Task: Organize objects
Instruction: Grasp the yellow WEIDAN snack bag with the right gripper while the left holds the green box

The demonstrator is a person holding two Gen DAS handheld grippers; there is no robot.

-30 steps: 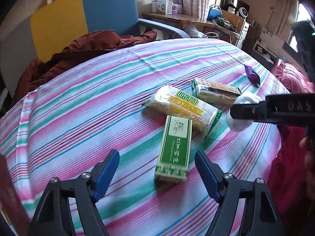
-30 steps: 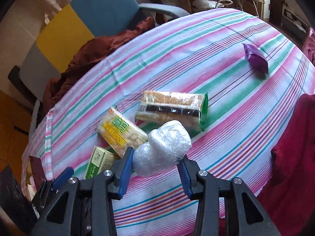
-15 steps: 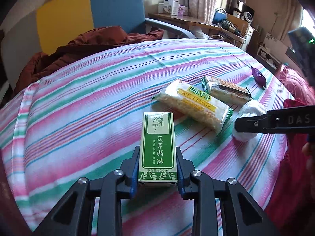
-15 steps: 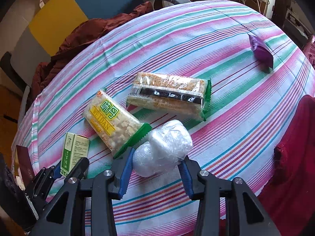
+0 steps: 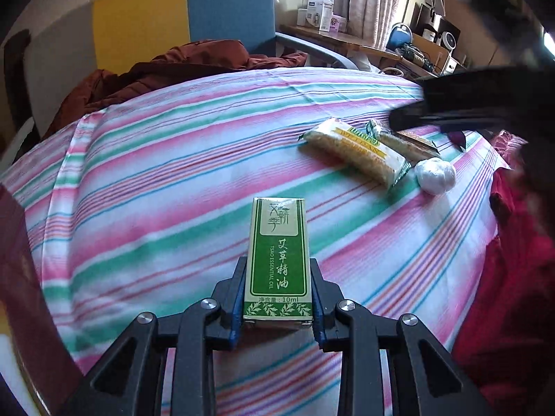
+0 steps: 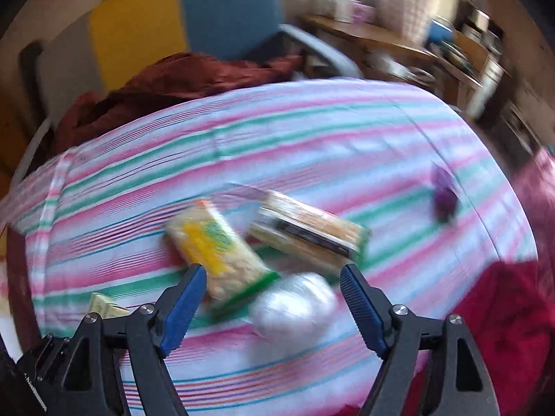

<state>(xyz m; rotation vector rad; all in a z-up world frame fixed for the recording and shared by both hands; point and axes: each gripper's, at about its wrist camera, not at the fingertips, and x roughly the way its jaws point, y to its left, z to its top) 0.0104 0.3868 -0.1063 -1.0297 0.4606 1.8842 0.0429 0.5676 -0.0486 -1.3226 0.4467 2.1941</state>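
Since a second ago, the green essential-oil box (image 5: 278,263) has gone from lying loose on the cloth between spread jaws to being clamped in the left gripper (image 5: 277,298), whose blue pads press on both long sides of its near end; the box points away from the camera, label upward, over the striped tablecloth (image 5: 156,187). Over the same second the white plastic-wrapped ball (image 6: 295,306), once pinched in the right gripper (image 6: 272,298), has been let go: those jaws have just been opening and now stand wide, their pads clear of the ball, which sits on the cloth between and just beyond the fingertips. The right wrist view is smeared by motion. Just beside the ball, touching or nearly touching it, lies the yellow-labelled snack pack (image 6: 218,253), and next to that, farther from the camera, the brown cracker pack (image 6: 308,234) with a dark band along it. A small purple packet (image 6: 444,196) lies well apart from this group, near the table's far right edge. From the left wrist view the same cluster sits to the upper right of the held box, with the blurred dark body of the right gripper above it. Beyond the table, a rust-brown garment (image 5: 173,69) is heaped on a chair with a yellow and blue back (image 5: 180,14), and a cluttered wooden desk (image 5: 340,40) stands by curtains. Red fabric (image 5: 513,294) fills the right edge.
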